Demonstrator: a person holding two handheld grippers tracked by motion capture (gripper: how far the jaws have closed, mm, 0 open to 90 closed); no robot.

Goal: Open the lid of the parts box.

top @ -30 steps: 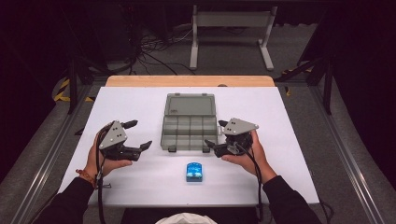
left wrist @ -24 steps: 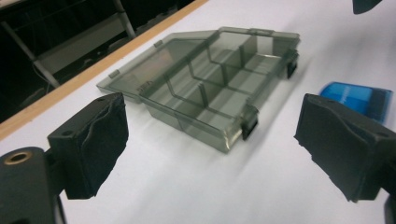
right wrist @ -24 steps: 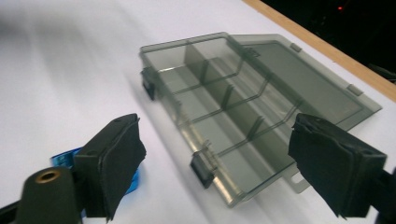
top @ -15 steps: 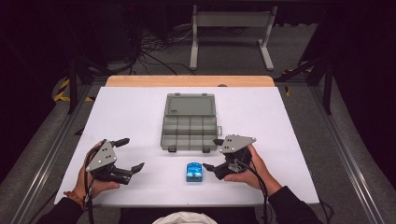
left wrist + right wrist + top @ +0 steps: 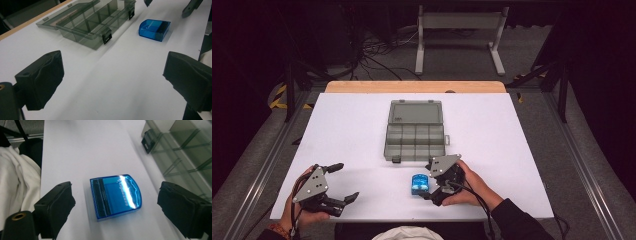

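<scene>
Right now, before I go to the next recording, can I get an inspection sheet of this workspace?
Surface: white tabletop, wooden far edge.
Job's things: small translucent blue plastic case, flat; grey transparent compartment box, lid open.
Clutter: nothing seen.
Grippers: left hand-held gripper open, over bare table; right hand-held gripper open, jaws either side of the blue case, apart from it.
Cables: black cable trailing from right gripper.
Surroundings: dark floor, metal frame.

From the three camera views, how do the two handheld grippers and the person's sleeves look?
Each gripper, left and right, is black with two blocky black jaws bearing wavy pads and a grey three-cornered plate on top. A black cable trails from the right one. The right arm wears a dark sleeve; the left wrist has an orange band.
</scene>
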